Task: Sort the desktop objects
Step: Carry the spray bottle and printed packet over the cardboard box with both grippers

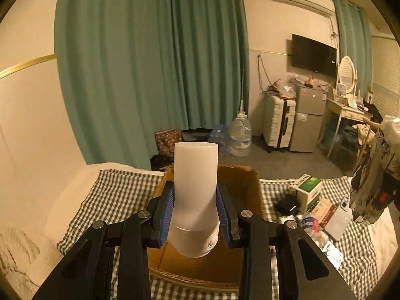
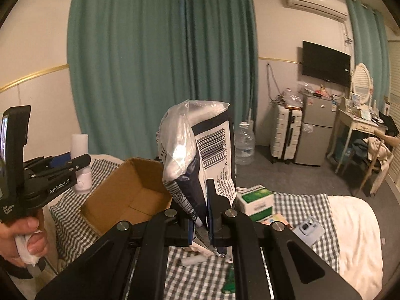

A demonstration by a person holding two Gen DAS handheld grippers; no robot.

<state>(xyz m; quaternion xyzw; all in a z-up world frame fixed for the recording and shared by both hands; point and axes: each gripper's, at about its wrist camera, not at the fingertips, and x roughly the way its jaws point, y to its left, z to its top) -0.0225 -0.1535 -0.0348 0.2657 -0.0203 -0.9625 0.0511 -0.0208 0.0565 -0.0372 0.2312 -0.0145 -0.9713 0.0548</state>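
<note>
At lower centre of the left wrist view, the left gripper [image 1: 195, 215] is clamped on a white bottle [image 1: 195, 187], held upright above the open cardboard box [image 1: 246, 187]. In the right wrist view, the right gripper [image 2: 202, 215] pinches a plastic packet [image 2: 200, 155] at centre frame, beside the box on the checked cloth [image 2: 300, 207].

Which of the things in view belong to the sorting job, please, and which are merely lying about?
Part of the job:
- white bottle held in left tongs
- plastic bag pinched in right tongs
- cardboard box
- green box

Lying about:
- suitcase
- water jug
- fridge
</note>
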